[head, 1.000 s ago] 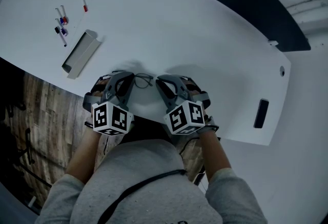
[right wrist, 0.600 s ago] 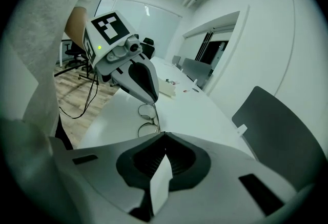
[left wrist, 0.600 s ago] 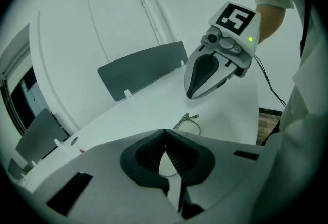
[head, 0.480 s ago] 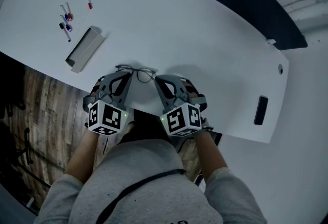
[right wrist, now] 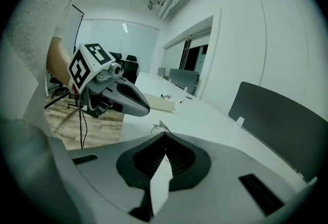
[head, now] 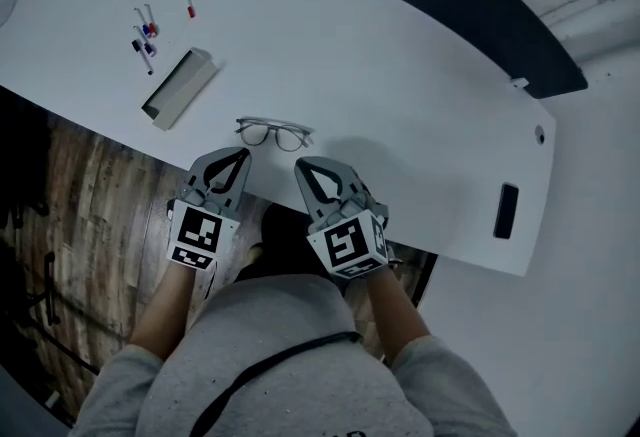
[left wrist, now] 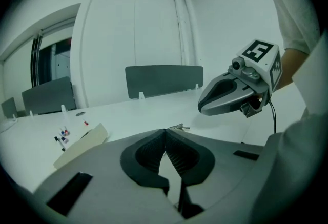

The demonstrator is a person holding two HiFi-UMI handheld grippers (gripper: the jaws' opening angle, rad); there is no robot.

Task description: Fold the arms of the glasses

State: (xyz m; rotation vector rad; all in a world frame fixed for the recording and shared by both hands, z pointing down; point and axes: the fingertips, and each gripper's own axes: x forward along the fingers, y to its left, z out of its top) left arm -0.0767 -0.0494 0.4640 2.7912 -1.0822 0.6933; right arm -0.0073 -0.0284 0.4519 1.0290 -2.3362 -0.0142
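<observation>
Thin-rimmed glasses [head: 273,133], arms folded, on white table [head: 420,95]

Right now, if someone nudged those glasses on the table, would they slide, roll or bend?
The glasses look thin-framed, so they are probably light and easily bent. Resting on the smooth white table, they would likely slide rather than roll. Their lenses may crack if squeezed hard.

Two bare forearms, the left forearm [head: 168,297] and the right forearm [head: 388,302], reach forward from the person's grey-clad torso [head: 270,355], each carrying a gripper. The left gripper [head: 241,155] and right gripper [head: 303,165] sit side by side just ahead of the torso, close but not touching, tips tilted slightly downward. Both pairs of jaws are pressed together with nothing between them.
</observation>
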